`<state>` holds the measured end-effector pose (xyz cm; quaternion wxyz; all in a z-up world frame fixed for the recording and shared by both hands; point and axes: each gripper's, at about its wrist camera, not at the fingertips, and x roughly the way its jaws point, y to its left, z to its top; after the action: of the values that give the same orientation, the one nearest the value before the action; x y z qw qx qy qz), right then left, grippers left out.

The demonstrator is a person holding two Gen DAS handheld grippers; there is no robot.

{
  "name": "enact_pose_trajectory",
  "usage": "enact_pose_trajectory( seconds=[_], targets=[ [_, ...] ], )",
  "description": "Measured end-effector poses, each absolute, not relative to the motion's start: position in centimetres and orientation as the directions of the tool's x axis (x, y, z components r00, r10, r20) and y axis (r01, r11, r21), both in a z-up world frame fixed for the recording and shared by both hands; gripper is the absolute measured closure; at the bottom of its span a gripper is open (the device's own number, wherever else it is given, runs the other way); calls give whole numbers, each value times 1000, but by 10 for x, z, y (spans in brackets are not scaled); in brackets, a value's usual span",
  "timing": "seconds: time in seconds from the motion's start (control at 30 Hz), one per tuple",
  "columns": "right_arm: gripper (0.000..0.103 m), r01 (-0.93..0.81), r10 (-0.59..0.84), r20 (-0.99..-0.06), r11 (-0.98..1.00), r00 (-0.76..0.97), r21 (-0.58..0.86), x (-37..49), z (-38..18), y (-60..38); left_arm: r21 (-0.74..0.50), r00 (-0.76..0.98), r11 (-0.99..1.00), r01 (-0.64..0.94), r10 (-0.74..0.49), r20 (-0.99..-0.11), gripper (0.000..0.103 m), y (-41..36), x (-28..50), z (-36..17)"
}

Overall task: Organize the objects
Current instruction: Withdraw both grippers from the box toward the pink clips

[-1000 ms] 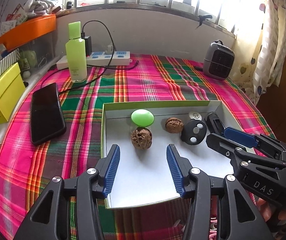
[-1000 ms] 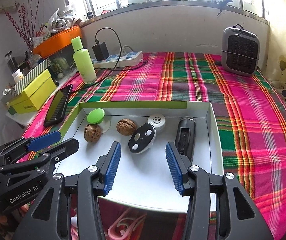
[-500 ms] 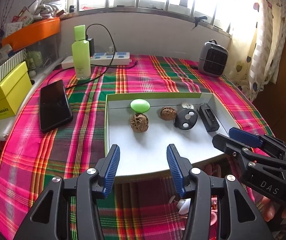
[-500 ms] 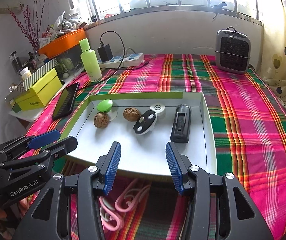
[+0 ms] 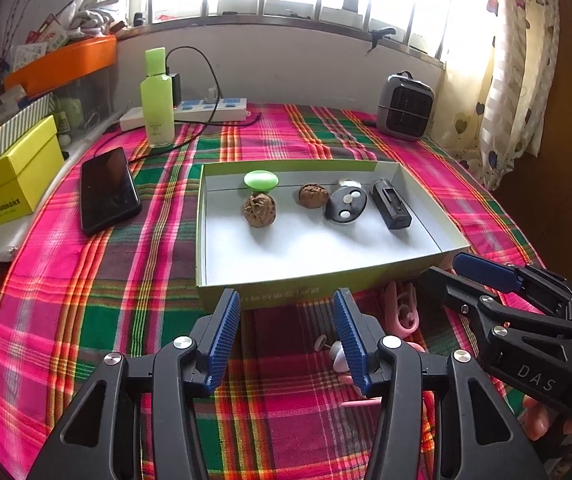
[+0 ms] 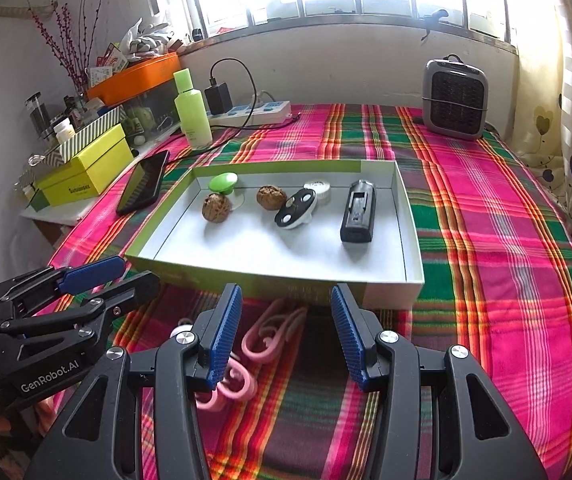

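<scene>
A shallow white tray (image 5: 426,216) (image 6: 410,236) with green sides lies on the plaid table. In it are two walnuts (image 5: 259,210) (image 5: 313,195), a green round lid (image 5: 261,180), a black oval remote (image 5: 345,204), a small white disc (image 6: 317,189) and a black box-shaped device (image 5: 392,209). Pink hooks (image 6: 276,330) (image 5: 402,310) and a small white piece (image 5: 336,354) lie on the cloth in front of the tray. My left gripper (image 5: 286,338) and right gripper (image 6: 286,334) are both open and empty, just short of the tray's near wall.
A black phone (image 5: 106,188) lies left of the tray. A green bottle (image 5: 158,100), a power strip (image 5: 206,110) and a small grey heater (image 5: 404,108) stand at the back. A yellow box (image 5: 10,184) sits at the far left, beyond the table's edge.
Both grippers have drawn back from over the tray toward the table's near side. The pink hooks and the white piece have come into view. Both stayed open.
</scene>
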<state>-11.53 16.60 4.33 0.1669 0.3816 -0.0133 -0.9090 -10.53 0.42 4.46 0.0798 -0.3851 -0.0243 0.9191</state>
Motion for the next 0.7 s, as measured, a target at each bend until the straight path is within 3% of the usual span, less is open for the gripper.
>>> enact_pose_trajectory(
  seconds=[0.7],
  targets=[
    [55, 363, -435, -730, -892, -528, 269, -74, 15, 155, -171, -654, -983, -73, 177, -735, 55, -21, -73, 15]
  ],
)
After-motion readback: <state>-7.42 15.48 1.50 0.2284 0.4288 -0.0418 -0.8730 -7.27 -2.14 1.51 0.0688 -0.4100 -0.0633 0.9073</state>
